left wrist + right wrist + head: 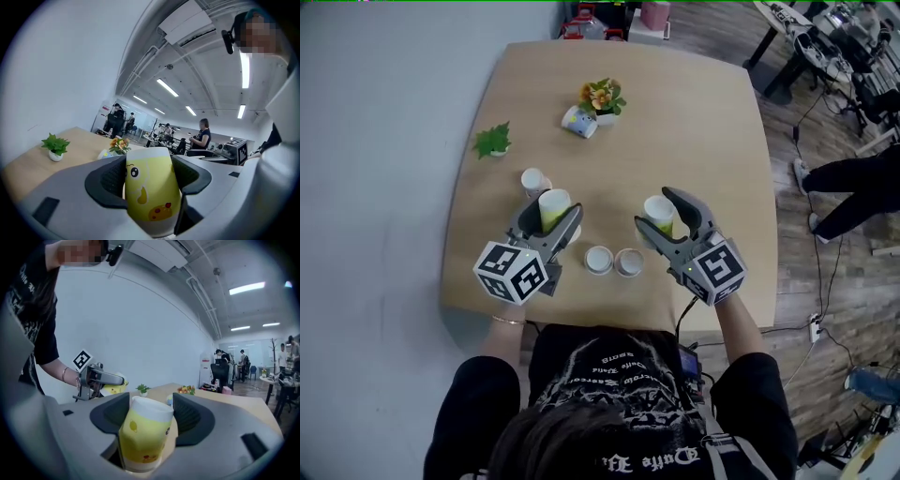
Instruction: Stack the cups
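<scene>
Both tongs hold cups above the pale wooden tabletop (712,131). The left tongs (150,176) pinch a yellow-and-white paper cup with a cartoon face (150,199) by its sides (the printed eye faces the camera). The right tongs (151,418) pinch a plainer yellow-and-white paper cup (139,442). Two white paper cups (598,260) stand at six o'clock between the tongs, and a third white cup (534,180) stands at eleven o'clock of the left tongs.

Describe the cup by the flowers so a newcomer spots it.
On the wooden table, find the orange flowers near the far edge. The cup just left of them alone lies on its side; the other cups on the table stand.
</scene>
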The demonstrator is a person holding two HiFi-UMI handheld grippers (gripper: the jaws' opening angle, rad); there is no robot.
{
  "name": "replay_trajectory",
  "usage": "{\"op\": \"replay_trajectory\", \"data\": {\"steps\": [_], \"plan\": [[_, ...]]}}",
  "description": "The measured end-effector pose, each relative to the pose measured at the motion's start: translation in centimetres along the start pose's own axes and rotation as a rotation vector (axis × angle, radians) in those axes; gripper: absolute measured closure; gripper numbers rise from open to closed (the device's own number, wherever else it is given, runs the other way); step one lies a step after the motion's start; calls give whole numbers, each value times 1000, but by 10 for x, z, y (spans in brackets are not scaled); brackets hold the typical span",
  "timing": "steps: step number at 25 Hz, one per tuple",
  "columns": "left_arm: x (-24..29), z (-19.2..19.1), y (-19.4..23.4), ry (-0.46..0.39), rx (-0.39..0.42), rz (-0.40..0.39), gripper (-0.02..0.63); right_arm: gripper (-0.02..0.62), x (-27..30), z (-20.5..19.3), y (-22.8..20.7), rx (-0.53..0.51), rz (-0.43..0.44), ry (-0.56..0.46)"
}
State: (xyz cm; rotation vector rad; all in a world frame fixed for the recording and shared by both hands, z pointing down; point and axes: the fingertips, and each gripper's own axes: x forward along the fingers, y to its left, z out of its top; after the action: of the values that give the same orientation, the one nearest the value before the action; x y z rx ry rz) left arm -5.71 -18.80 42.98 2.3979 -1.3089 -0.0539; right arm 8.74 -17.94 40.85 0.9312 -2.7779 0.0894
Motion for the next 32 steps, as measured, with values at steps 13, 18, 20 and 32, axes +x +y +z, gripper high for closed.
{"op": "replay_trajectory", "data": {"steps": [13, 18, 20, 32], "plan": [[-26, 4, -15, -61, -34, -39, 308, 298, 16, -31, 90, -117, 96, -47], [-40, 5, 2, -81, -69, 14, 308, 298, 28, -36, 91, -135, 76, -75], [-42, 4, 6, -84, -74, 30, 308, 298, 31, -39, 90, -149, 80, -72], [-49, -5, 22, -73, -99, 80, 308, 293, 32, -58, 97, -221, 101, -26]]}}
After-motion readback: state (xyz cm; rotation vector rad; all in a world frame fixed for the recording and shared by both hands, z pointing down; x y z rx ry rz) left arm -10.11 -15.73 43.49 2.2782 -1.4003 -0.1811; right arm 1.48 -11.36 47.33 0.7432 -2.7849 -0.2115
